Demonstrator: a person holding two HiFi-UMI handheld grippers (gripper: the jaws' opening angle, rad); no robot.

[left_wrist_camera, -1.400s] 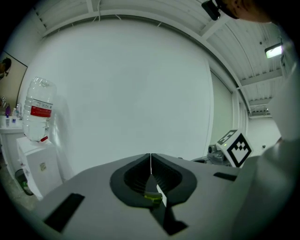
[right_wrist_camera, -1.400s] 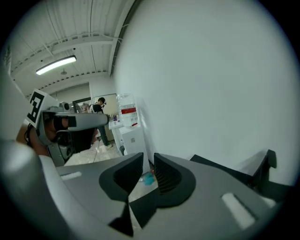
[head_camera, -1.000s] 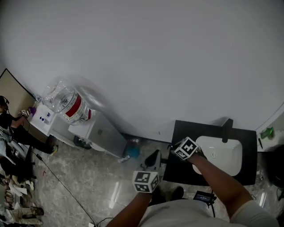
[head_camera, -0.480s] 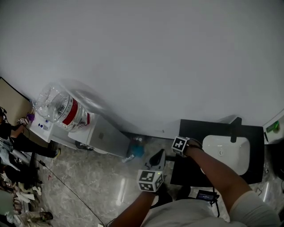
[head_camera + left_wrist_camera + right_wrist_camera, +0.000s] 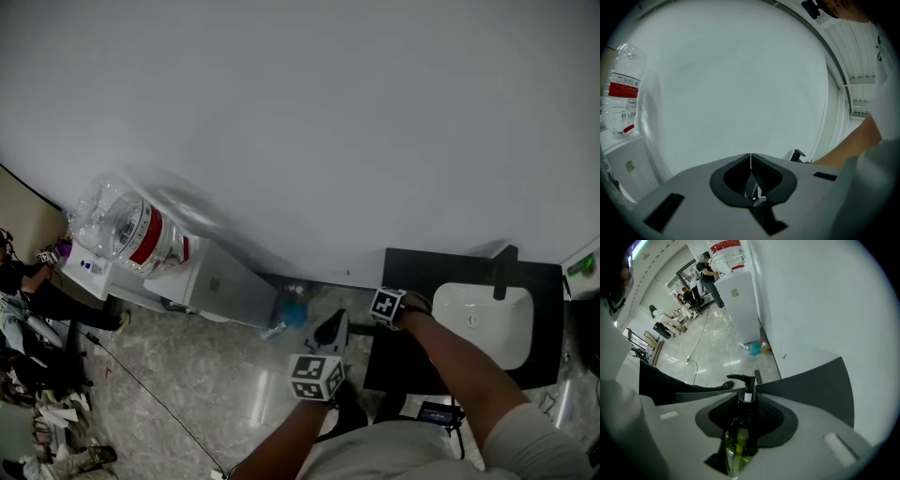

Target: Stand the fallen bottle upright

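Observation:
In the right gripper view a clear pump bottle [image 5: 738, 437] of yellow-green liquid with a black pump head lies lengthwise in the hollow between the jaws. Its pump neck is at the tips of my right gripper [image 5: 749, 389], which is shut on it and points steeply down. The head view shows only that gripper's marker cube [image 5: 387, 306], at the left edge of the black counter [image 5: 403, 361]; the bottle is hidden there. My left gripper [image 5: 750, 155] is shut with nothing in it and hangs over the floor left of the counter [image 5: 328, 334].
A white sink [image 5: 483, 323] with a black faucet [image 5: 506, 267] is set in the counter. At the left, a water cooler with a large jug [image 5: 131, 230] stands against the white wall. A blue object [image 5: 292, 314] lies on the floor. People [image 5: 705, 273] are at the far left.
My right gripper has sunk and shifted toward the counter's left edge, its cube smaller in the head view. The left gripper has drifted slightly right and down.

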